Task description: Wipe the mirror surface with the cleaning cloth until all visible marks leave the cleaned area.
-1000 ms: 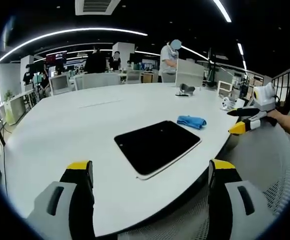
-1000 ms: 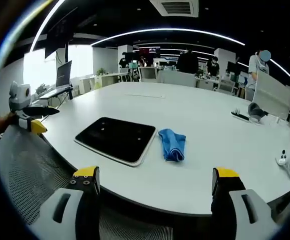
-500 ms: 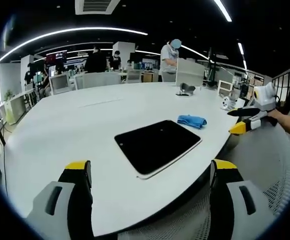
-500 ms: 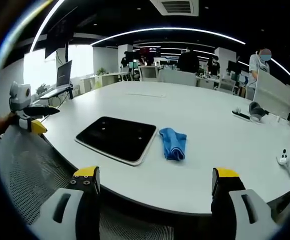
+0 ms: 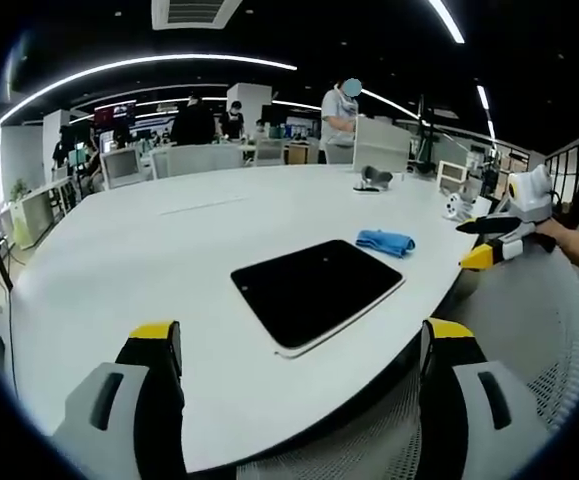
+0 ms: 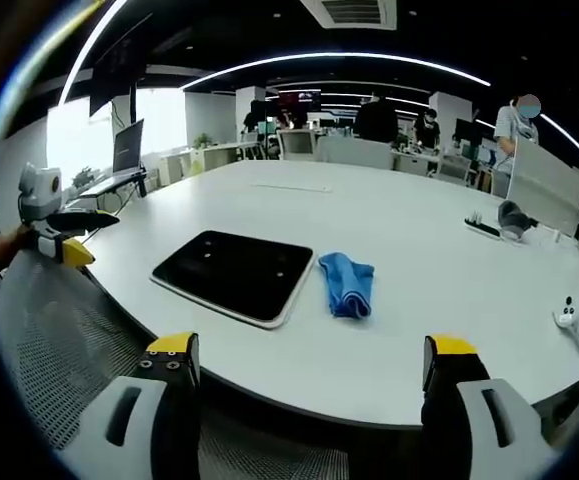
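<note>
A dark rectangular mirror (image 5: 317, 290) (image 6: 234, 275) with a pale rim lies flat on the white table (image 5: 149, 260) (image 6: 419, 290) near its edge. A crumpled blue cleaning cloth (image 5: 385, 241) (image 6: 348, 284) rests on the table just beside the mirror's short side. My left gripper (image 5: 299, 350) hangs open off the table edge, well short of the mirror. My right gripper (image 6: 309, 365) is open too, below the table edge, nearer the cloth. Each gripper also appears in the other's view, held in a hand: the right gripper (image 5: 491, 240) and the left gripper (image 6: 61, 235).
A grey mesh chair back (image 6: 59, 330) (image 5: 549, 330) sits beneath both grippers. White game controllers (image 6: 576, 312) and a dark small device (image 6: 509, 220) lie on the far side of the table. People stand among desks and monitors in the background.
</note>
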`<control>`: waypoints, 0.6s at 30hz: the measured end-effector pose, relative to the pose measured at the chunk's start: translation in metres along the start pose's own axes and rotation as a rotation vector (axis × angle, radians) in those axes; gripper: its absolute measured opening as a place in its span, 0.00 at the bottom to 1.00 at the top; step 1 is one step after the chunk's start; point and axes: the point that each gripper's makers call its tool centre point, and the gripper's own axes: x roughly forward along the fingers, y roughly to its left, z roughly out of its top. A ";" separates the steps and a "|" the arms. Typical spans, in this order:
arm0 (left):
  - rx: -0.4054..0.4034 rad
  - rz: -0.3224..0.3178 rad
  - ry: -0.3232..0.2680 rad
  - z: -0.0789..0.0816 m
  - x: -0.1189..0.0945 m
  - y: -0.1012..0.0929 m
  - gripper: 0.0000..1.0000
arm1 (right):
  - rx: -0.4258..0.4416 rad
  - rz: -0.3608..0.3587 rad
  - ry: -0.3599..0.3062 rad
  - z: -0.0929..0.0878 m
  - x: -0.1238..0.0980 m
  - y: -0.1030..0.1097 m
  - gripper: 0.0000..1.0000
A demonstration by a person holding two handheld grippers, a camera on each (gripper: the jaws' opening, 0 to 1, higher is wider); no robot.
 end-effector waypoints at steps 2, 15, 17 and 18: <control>0.000 -0.001 -0.001 0.000 0.000 0.000 0.99 | 0.004 0.003 -0.003 0.000 0.000 0.001 0.91; -0.002 -0.005 0.005 -0.001 0.001 -0.001 0.99 | 0.018 0.020 -0.025 0.004 0.000 0.003 0.91; -0.003 -0.004 0.005 -0.001 0.001 -0.001 0.99 | 0.025 0.022 -0.031 0.005 0.000 0.003 0.91; -0.003 -0.005 0.006 -0.001 0.001 -0.001 0.99 | 0.027 0.024 -0.030 0.005 0.000 0.004 0.91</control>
